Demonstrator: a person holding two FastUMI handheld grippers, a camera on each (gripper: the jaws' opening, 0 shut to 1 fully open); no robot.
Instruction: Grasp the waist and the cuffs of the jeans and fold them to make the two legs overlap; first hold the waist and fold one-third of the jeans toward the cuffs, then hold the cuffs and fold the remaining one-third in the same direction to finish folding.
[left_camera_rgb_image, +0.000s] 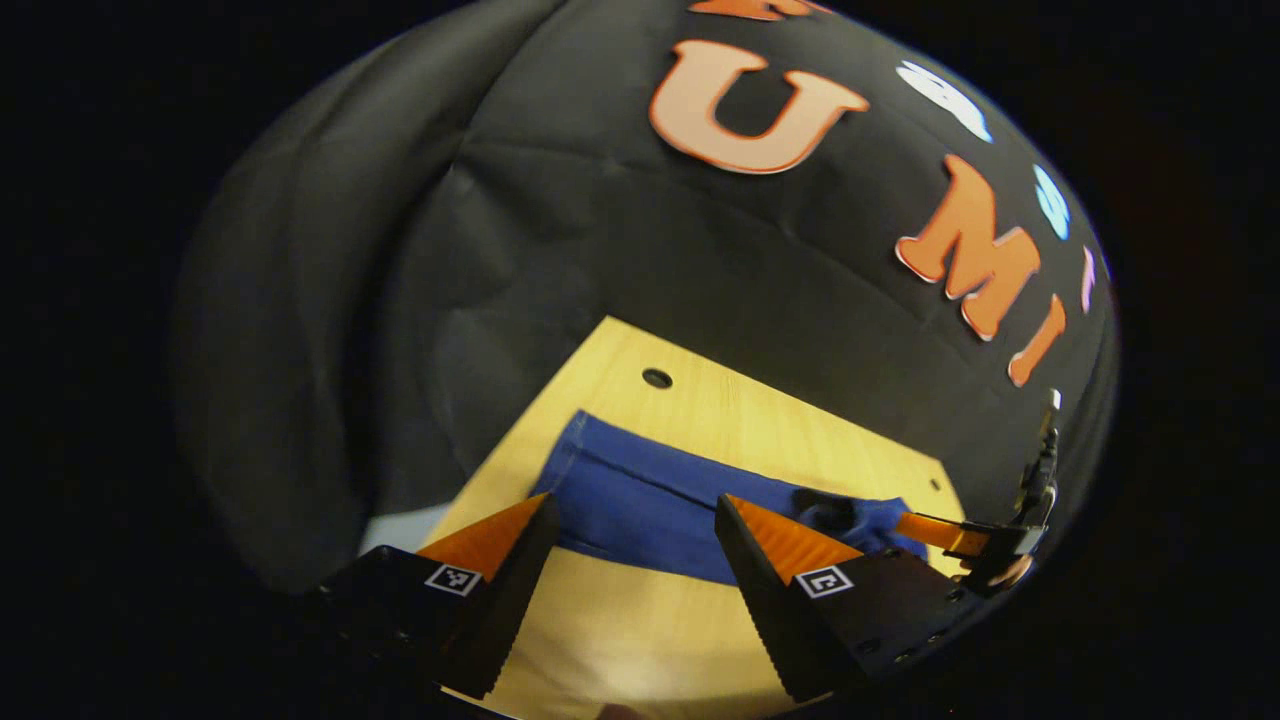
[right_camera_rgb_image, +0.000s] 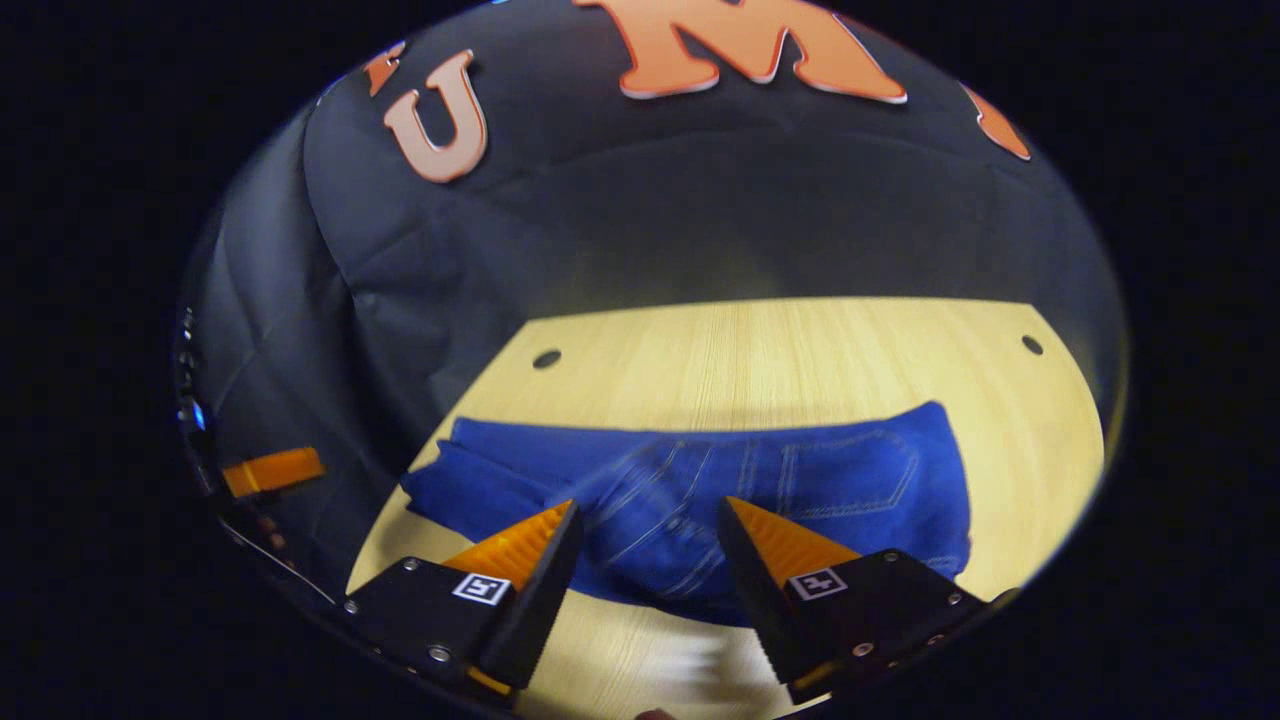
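Blue jeans (right_camera_rgb_image: 700, 480) lie in a long band across the wooden table (right_camera_rgb_image: 750, 350), legs doubled over each other. A stitched back pocket (right_camera_rgb_image: 850, 475) marks the waist end at the right of the right gripper view. My right gripper (right_camera_rgb_image: 650, 503) hovers open over the seat area with nothing between its fingers. In the left gripper view the jeans (left_camera_rgb_image: 640, 500) stretch from the table's left edge toward the right. My left gripper (left_camera_rgb_image: 634, 500) is open just in front of the cloth. The right gripper (left_camera_rgb_image: 960, 535) shows at the far right, by the bunched end of the jeans.
The table (left_camera_rgb_image: 700, 400) has small round holes (left_camera_rgb_image: 657, 378) near its far corners (right_camera_rgb_image: 546, 358). Black cloth walls close in behind and to the left. Bare wood lies behind the jeans and in a strip in front of them. The left gripper's orange finger (right_camera_rgb_image: 270, 470) shows beyond the table's left edge.
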